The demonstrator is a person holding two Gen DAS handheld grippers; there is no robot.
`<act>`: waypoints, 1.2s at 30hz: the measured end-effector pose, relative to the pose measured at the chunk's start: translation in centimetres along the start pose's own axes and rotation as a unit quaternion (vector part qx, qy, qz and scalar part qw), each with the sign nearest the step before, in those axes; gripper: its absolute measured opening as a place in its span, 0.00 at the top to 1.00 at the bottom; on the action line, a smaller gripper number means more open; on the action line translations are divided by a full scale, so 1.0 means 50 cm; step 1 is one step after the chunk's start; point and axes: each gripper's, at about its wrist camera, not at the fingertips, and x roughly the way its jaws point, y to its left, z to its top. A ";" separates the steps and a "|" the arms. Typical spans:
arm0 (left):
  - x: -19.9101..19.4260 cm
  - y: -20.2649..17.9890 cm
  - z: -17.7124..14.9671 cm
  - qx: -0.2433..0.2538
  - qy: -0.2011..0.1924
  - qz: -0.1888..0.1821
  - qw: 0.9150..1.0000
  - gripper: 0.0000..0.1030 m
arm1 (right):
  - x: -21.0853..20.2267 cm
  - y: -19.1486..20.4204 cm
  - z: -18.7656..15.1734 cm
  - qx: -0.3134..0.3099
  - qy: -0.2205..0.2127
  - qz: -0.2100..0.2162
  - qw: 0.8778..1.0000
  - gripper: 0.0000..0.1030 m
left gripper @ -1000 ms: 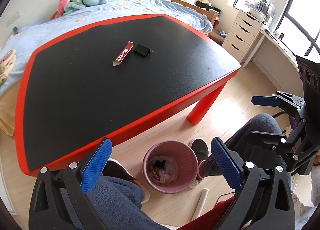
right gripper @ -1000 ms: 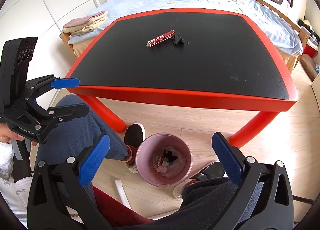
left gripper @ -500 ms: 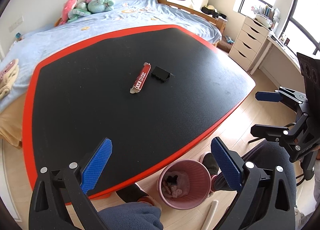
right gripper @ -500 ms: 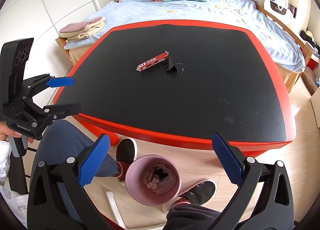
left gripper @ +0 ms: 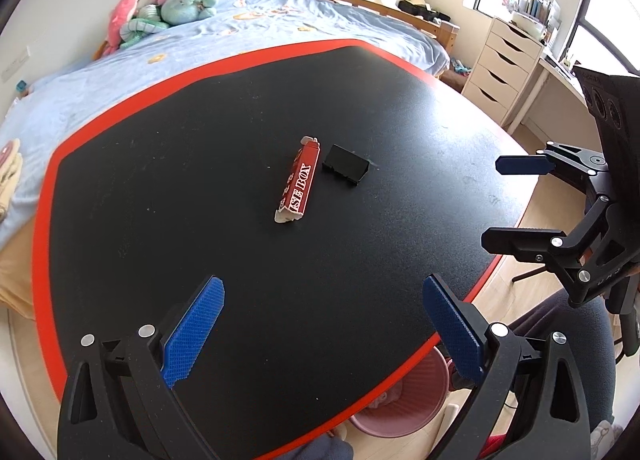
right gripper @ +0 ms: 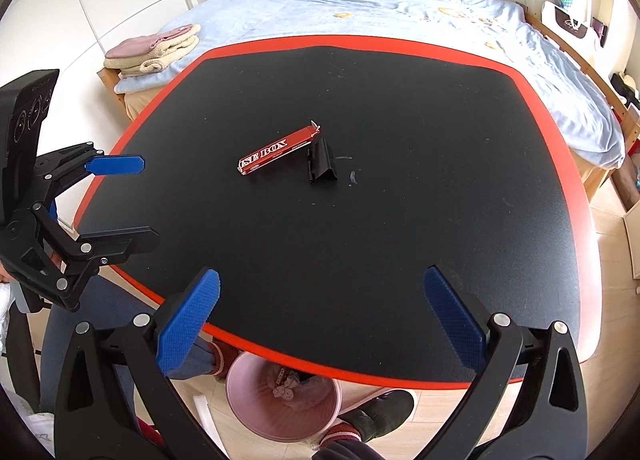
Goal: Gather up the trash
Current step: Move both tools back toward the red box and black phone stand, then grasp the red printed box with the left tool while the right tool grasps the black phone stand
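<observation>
A bedroom, with a blue-sheeted bed (right gripper: 400,20) behind a black, red-rimmed surface (left gripper: 200,220) that carries the last bits of trash. The left tool (left gripper: 320,324) hangs over the near part of the surface, its blue pads spread wide and holding nothing; the right tool (right gripper: 320,312) is likewise wide and empty at the near rim.

Ahead of both tools, well apart from either, lies a long red carton (left gripper: 299,185). From the left tool its long axis runs almost straight away, slightly tilted; from the right tool (left gripper: 520,204) it lies slantwise, up and to the left. Just beside the carton's far end, on its right, sits a small black clip-like piece (left gripper: 346,169). I judge neither tool clearly nearer, though the left tool's pads would already straddle the carton's narrow width. The carton's white lettering reads "SE BOX", the start cut off. Below the near rim stands a pink bin (right gripper: 282,400).
</observation>
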 end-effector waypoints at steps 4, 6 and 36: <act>0.031 0.013 0.013 0.006 0.009 0.000 1.000 0.07 | 0.038 -0.012 0.027 -0.005 0.007 -0.001 1.000 0.03; 0.046 0.020 0.020 0.008 0.013 -0.001 1.000 0.07 | 0.057 -0.018 0.041 -0.007 0.009 0.000 1.000 0.03; 0.148 0.054 0.086 0.045 -0.003 0.006 0.999 0.51 | 0.193 -0.024 0.139 -0.078 -0.003 0.006 0.997 0.49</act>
